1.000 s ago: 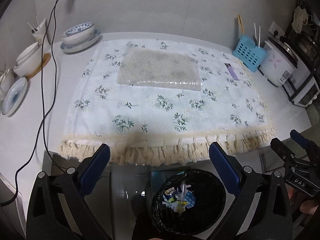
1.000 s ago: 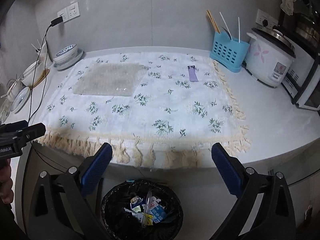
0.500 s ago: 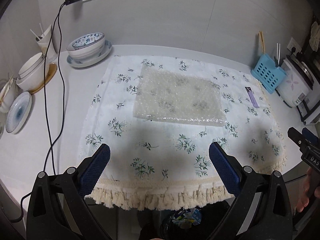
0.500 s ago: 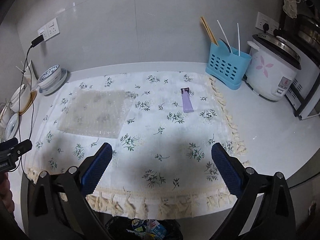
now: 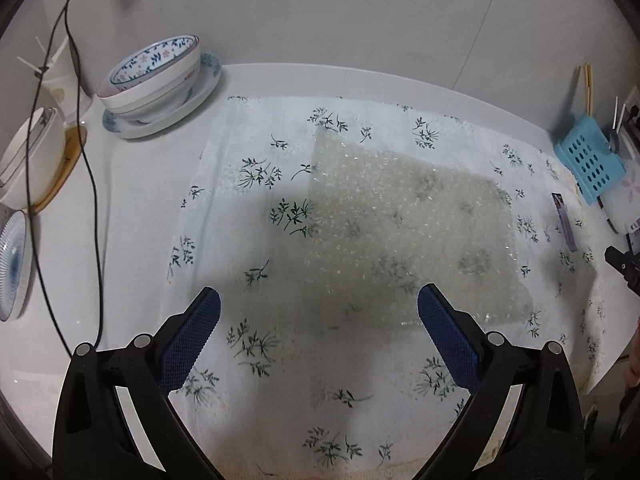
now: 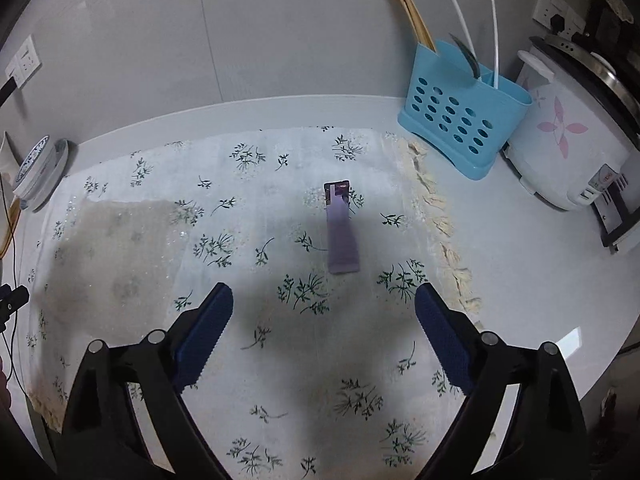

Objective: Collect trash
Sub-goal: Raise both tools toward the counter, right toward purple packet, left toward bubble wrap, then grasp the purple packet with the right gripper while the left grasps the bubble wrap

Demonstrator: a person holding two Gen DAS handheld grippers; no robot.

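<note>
While the bubble wrap (image 5: 404,236) and purple wrapper (image 6: 341,229) lie uncollected on the flowered cloth (image 5: 248,360), the left gripper (image 5: 319,334) and right gripper (image 6: 324,330) hover open-jawed and empty, the right's jaws having just narrowed slightly.

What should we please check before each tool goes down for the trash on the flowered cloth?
1. Left tool open and empty: ok; nothing sits between its blue pads.
2. Right tool open and empty: ok; its jaws have just been closing slightly, with nothing between them.
3. Clear bubble-wrap sheet reachable by the left tool: ok; it lies flat on the white flowered cloth, ahead of the pads.
4. Purple flat wrapper lined up with the right tool: ok; it lies ahead between the two pads, not yet touched.
5. Blue perforated utensil basket clear of the wrapper: ok; it stands apart, off the cloth.
6. Bin position: cannot tell; it is out of view.
</note>
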